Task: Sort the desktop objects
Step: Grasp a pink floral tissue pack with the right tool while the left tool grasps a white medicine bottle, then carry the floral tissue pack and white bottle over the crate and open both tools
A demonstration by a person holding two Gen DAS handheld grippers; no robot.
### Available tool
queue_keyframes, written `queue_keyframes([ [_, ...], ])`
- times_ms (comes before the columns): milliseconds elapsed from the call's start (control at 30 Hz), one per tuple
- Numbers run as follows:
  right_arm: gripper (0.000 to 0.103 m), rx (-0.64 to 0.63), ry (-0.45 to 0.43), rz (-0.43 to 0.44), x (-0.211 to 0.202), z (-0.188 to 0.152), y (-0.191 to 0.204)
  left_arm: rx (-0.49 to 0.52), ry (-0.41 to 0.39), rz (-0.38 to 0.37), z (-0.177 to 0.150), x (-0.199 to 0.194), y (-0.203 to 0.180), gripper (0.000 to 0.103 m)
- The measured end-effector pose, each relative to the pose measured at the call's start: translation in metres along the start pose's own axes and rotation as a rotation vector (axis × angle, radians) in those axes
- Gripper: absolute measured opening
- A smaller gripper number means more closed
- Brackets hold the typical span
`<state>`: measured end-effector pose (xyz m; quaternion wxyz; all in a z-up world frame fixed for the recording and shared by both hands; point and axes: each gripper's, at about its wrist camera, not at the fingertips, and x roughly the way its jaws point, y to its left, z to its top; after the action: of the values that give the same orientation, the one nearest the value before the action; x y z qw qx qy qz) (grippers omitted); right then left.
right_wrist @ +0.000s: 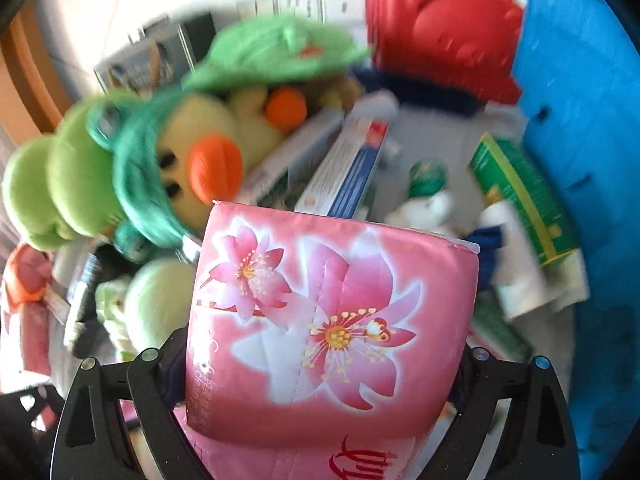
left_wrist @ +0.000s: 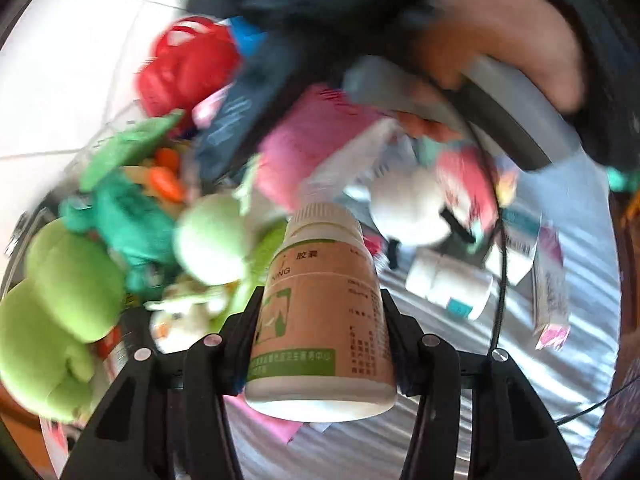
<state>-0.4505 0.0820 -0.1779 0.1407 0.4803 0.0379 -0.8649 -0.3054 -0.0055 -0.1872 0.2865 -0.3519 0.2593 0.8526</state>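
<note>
My left gripper (left_wrist: 320, 320) is shut on a white pill bottle (left_wrist: 324, 312) with a tan and green label, held above the grey striped tabletop. My right gripper (right_wrist: 320, 344) is shut on a pink tissue pack (right_wrist: 332, 304) printed with lilies; the pack also shows blurred in the left wrist view (left_wrist: 308, 140), under the person's arm. Both held things hang over a pile of plush toys and boxes. The right gripper's fingertips are hidden behind the pack.
Green plush toys (left_wrist: 68, 280), a yellow duck plush (right_wrist: 200, 152) with teal hair, a red plush (right_wrist: 440, 28), a toothpaste box (right_wrist: 352, 160), a green box (right_wrist: 524, 200), another white bottle (left_wrist: 452, 284) and a blue cloth (right_wrist: 580, 160) crowd the area.
</note>
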Motion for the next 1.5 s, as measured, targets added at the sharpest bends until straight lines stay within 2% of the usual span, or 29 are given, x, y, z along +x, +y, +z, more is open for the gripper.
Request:
queue_keyframes([
  [100, 0.093, 0.004, -0.075, -0.008, -0.037, 0.001, 0.007, -0.113, -0.07, 0.028, 0.005, -0.029, 0.018, 0.052],
  [200, 0.093, -0.006, -0.14, -0.023, -0.075, -0.008, 0.016, -0.177, -0.129, 0.076, 0.015, -0.057, 0.028, 0.052],
  [333, 0.093, 0.05, -0.212, 0.027, -0.108, -0.002, 0.012, -0.205, -0.195, 0.103, 0.023, -0.095, 0.047, 0.052],
  [467, 0.093, 0.046, -0.254, 0.014, -0.135, 0.009, 0.017, -0.221, -0.229, 0.113, 0.032, -0.117, 0.05, 0.052],
  [567, 0.094, 0.065, -0.25, 0.012, -0.148, 0.013, 0.016, -0.229, -0.244, 0.126, 0.03, -0.135, 0.051, 0.052],
  [733, 0.094, 0.127, -0.284, 0.066, -0.167, 0.016, 0.01, -0.236, -0.253, 0.145, 0.03, -0.161, 0.047, 0.052],
  [800, 0.093, 0.098, -0.289, 0.039, -0.176, 0.02, 0.017, -0.237, -0.264, 0.148, 0.032, -0.17, 0.047, 0.052],
  [833, 0.093, 0.091, -0.283, 0.056, -0.18, 0.022, 0.018, -0.235, -0.272, 0.153, 0.033, -0.173, 0.048, 0.052],
  [900, 0.094, 0.183, -0.291, 0.192, -0.191, 0.024, 0.007, -0.238, -0.302, 0.156, 0.035, -0.182, 0.048, 0.052],
  [933, 0.094, 0.147, -0.273, 0.107, -0.192, 0.028, 0.013, -0.242, -0.311, 0.153, 0.036, -0.185, 0.048, 0.052],
  [967, 0.094, 0.057, -0.262, -0.008, -0.19, 0.03, 0.025, -0.242, -0.318, 0.157, 0.037, -0.188, 0.047, 0.052],
  [1000, 0.094, 0.016, -0.262, -0.025, -0.191, 0.03, 0.031, -0.242, -0.327, 0.162, 0.037, -0.191, 0.046, 0.052],
  [1033, 0.094, 0.06, -0.266, 0.079, -0.195, 0.03, 0.027, -0.245, -0.333, 0.163, 0.037, -0.193, 0.046, 0.052],
  [1067, 0.094, 0.101, -0.271, 0.124, -0.199, 0.029, 0.023, -0.25, -0.333, 0.162, 0.038, -0.191, 0.05, 0.052],
  [1133, 0.093, 0.094, -0.29, 0.05, -0.205, 0.028, 0.024, -0.248, -0.331, 0.164, 0.041, -0.195, 0.049, 0.052],
  [1200, 0.094, 0.141, -0.293, 0.133, -0.213, 0.028, 0.016, -0.234, -0.353, 0.166, 0.046, -0.202, 0.045, 0.052],
  [1233, 0.094, 0.158, -0.302, 0.146, -0.221, 0.028, 0.012, -0.228, -0.362, 0.165, 0.051, -0.205, 0.044, 0.052],
  [1300, 0.094, 0.144, -0.332, 0.114, -0.241, 0.029, 0.008, -0.21, -0.39, 0.159, 0.062, -0.208, 0.042, 0.052],
  [1400, 0.094, 0.134, -0.397, 0.114, -0.28, 0.026, -0.005, -0.199, -0.426, 0.146, 0.088, -0.214, 0.032, 0.052],
  [1500, 0.094, 0.115, -0.493, 0.062, -0.328, 0.023, -0.025, -0.196, -0.475, 0.121, 0.121, -0.221, 0.017, 0.052],
])
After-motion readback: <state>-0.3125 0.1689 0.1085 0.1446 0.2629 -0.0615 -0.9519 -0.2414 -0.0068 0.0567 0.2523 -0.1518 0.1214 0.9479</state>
